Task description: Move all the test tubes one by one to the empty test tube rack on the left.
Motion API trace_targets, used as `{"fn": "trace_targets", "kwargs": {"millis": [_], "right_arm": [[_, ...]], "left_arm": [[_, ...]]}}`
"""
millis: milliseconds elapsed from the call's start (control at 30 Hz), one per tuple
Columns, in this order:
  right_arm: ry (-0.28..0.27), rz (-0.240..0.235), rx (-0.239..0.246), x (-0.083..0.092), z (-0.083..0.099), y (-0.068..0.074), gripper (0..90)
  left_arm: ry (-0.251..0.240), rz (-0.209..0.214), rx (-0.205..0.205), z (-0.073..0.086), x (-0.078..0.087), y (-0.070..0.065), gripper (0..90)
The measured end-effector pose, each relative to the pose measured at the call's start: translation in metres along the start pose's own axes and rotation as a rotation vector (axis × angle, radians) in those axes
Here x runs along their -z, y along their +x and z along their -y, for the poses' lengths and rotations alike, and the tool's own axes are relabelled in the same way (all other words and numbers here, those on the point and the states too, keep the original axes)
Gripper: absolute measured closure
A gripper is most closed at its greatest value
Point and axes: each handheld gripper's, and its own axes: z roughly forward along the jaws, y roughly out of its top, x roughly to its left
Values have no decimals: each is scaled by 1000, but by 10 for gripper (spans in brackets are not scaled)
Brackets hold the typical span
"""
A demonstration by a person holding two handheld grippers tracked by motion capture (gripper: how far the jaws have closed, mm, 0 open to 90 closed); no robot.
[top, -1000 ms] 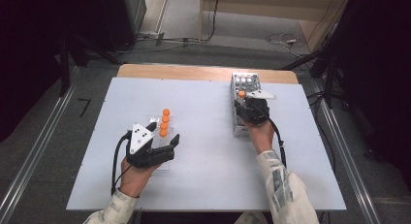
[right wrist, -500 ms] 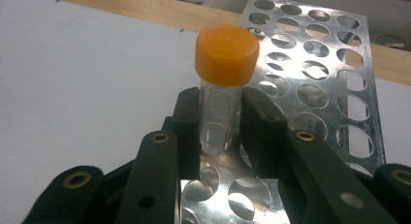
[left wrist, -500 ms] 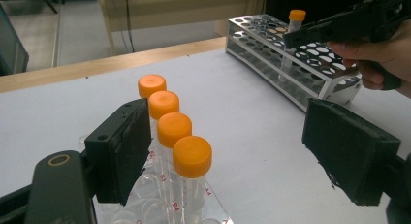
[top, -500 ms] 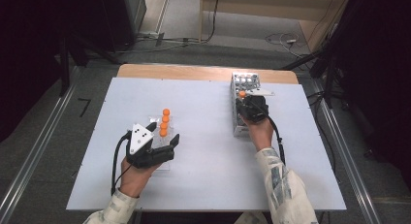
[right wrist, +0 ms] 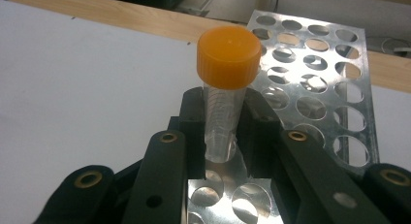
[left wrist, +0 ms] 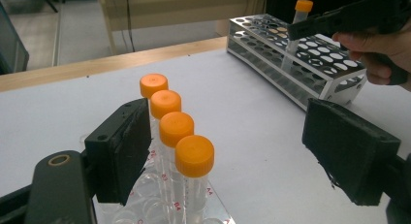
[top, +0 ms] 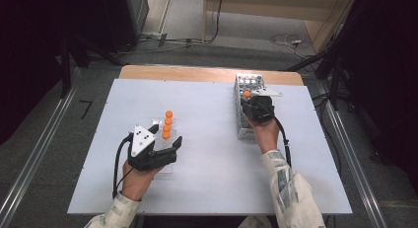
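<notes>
Right gripper (right wrist: 223,132), lower centre of its own view, has just closed its jaws onto an orange-capped tube (right wrist: 224,88) standing upright in the metal rack (right wrist: 315,83). Left gripper (left wrist: 232,151) stands wide open, holding nothing, beside four capped tubes (left wrist: 178,129) at lower left

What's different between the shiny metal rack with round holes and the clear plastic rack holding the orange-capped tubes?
The metal rack is silver, tall and many-holed, with one orange-capped clear tube in it, gripped by the right gripper. The clear plastic rack is see-through and low, holding a row of four tubes, with the open left gripper around it. Both sit on the white table.
</notes>
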Motion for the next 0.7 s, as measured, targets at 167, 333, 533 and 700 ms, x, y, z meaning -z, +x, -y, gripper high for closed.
{"fn": "trace_targets", "kwargs": {"millis": [167,333,533,700], "right_arm": [[-24,-6,0,7,-5,0,710],[-50,-9,2,14,-11,-2,711],[-80,-15,7,24,-16,-2,712],[-105,-25,8,33,-21,-2,713]], "left_arm": [[6,2,-1,0,0,-1,188],[4,4,-1,1,-1,-1,188],[5,1,2,1,-1,-1,183],[3,1,1,1,-1,-1,183]]}}
